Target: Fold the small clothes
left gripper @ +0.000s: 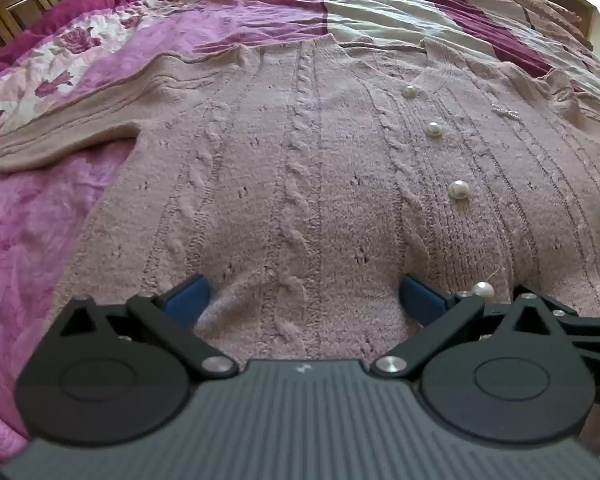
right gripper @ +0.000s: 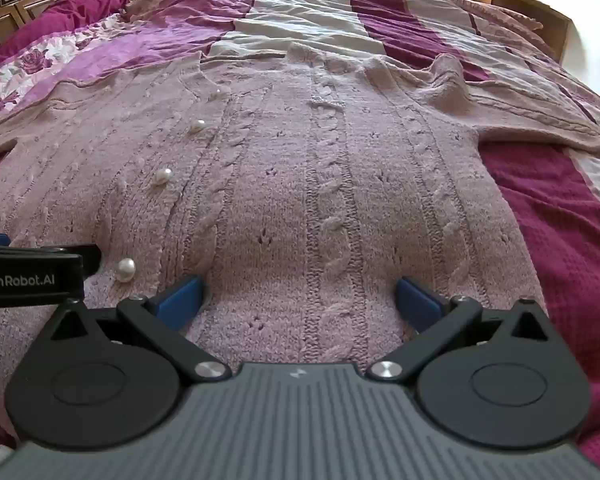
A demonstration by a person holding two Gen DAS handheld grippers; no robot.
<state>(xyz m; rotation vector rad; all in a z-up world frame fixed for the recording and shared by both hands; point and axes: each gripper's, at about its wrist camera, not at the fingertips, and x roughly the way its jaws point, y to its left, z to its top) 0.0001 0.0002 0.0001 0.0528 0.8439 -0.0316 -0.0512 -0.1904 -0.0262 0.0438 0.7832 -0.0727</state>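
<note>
Both tongs wide, empty: left tongs [left gripper: 303,294] and right tongs [right gripper: 298,294] side by side over the near hem of the pink cable-knit cardigan [left gripper: 300,168]. Spread flat on the bed [right gripper: 560,220], long axis running away toward the collar, pearl buttons [left gripper: 458,189] between them.

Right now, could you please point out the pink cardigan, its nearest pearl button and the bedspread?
pink cardigan [right gripper: 284,208]: right wrist view, middle cable-knit panel.
nearest pearl button [right gripper: 125,269]: right wrist view, the button's centre.
bedspread [right gripper: 560,216]: right wrist view, bare magenta part beside the cardigan.
</note>
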